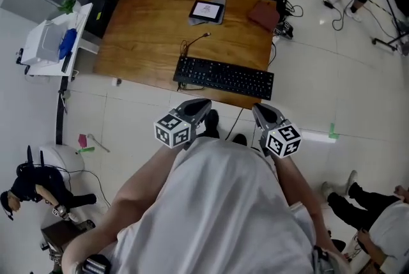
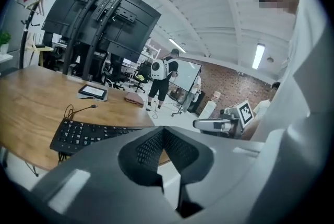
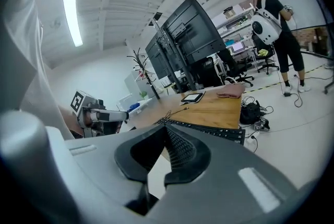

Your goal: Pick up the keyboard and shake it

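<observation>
head view, left tool (image 1: 204,103), right tool (image 1: 258,108) closed, short of keyboard (image 1: 223,77)

The keyboard (image 1: 223,77) is black, full-size and slim, with dark keys in long rows and a number block at its right end. It lies flat, keys up, on the wooden bench (image 1: 147,43), along the near edge and toward the right half of the top. Its long side runs almost parallel to that edge, the right end set slightly nearer. A thin black cable (image 1: 192,44) leaves its far left side, loops, and ends loose on the wood.
</observation>
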A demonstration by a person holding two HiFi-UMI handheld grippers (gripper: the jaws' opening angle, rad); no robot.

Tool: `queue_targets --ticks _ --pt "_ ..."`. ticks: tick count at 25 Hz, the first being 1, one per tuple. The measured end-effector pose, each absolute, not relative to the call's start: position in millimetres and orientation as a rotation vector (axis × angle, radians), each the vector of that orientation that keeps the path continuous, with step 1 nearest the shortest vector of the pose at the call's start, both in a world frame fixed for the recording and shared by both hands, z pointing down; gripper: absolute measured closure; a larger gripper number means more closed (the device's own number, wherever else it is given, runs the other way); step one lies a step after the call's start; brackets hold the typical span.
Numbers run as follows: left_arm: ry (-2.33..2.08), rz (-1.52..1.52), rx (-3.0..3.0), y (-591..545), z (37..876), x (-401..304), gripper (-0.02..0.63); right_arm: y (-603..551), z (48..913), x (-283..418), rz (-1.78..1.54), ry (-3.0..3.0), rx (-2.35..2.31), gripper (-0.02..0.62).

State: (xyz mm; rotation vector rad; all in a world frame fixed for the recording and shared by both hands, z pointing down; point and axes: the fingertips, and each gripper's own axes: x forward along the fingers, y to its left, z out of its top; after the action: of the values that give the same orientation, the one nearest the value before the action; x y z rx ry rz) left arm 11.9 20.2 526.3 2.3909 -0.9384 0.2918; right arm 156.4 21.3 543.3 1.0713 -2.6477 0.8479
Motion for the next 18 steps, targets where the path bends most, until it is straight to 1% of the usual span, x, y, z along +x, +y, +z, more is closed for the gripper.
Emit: queue_targets --ticks 5,10,13,18 --pt "-0.894 0.314 2.410 -19.7 534.3 5.4 0.606 -11.9 534.7 149.1 0.811 -2.603 1.136 0.594" --pt "-0.785 0.256 2.427 -47.0 534.4 -8.7 0.607 -39.2 533.1 132.8 0.800 -2.542 1.202 0.594" --pt "-0.774 0.236 2.410 -60.9 538.6 -28.7 0.606 -48.9 535.3 121.0 0.803 -2.506 1.221 0.594" --pt "-0.806 0.309 2.344 -77.2 564.8 -69.8 0.606 -55.8 547.3 118.9 0.820 -2.420 1.265 0.592"
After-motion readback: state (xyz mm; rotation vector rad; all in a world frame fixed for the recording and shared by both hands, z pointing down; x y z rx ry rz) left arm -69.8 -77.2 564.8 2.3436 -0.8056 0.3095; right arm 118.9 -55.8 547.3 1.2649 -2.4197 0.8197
